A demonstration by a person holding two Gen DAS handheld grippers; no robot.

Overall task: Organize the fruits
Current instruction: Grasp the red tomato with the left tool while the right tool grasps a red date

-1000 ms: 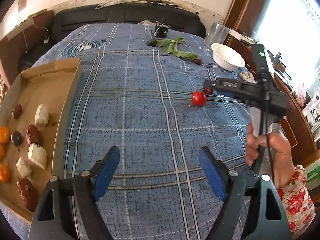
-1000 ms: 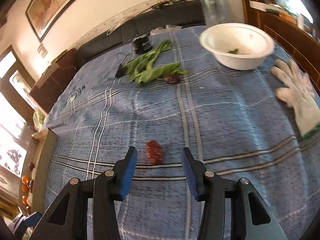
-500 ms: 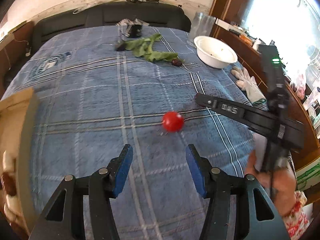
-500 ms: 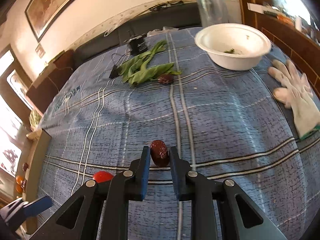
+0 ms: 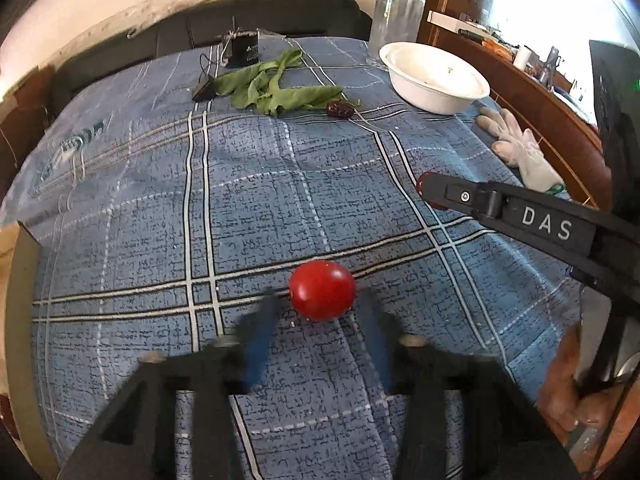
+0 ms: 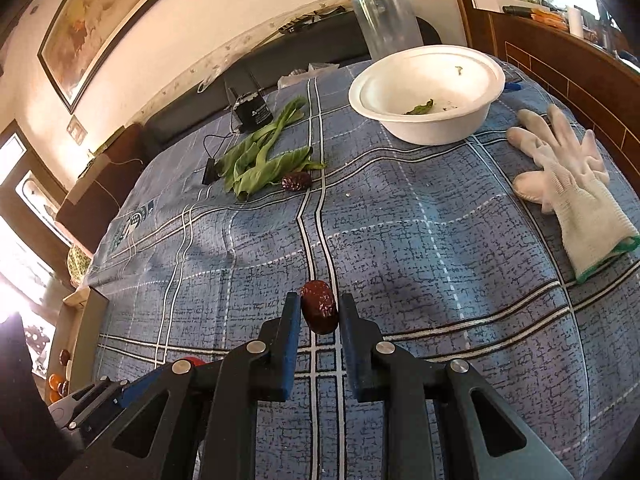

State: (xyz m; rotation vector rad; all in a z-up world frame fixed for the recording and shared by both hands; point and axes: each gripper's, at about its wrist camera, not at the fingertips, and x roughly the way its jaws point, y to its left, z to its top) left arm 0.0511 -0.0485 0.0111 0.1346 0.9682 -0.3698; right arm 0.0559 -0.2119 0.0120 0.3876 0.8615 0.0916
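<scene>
Fruits on blue plaid surface: one tomato, two red dates in view, more fruit at frame edge.

Cherry tomato [image 5: 322, 296]: round, glossy red, whole; sits on the cloth at lower centre of the left wrist view, on a dark plaid line. Red date [image 6: 319, 306]: oblong, wrinkled, dark red-brown, long axis pointing away from camera; lower centre of the right wrist view, pinched between blue pads. Second date [image 6: 297, 181]: darker, lying on its side at upper centre, touching the tip of a green leaf. Small orange and dark fruits [image 6: 59, 376] at the lower left edge; details too small to tell.
</scene>
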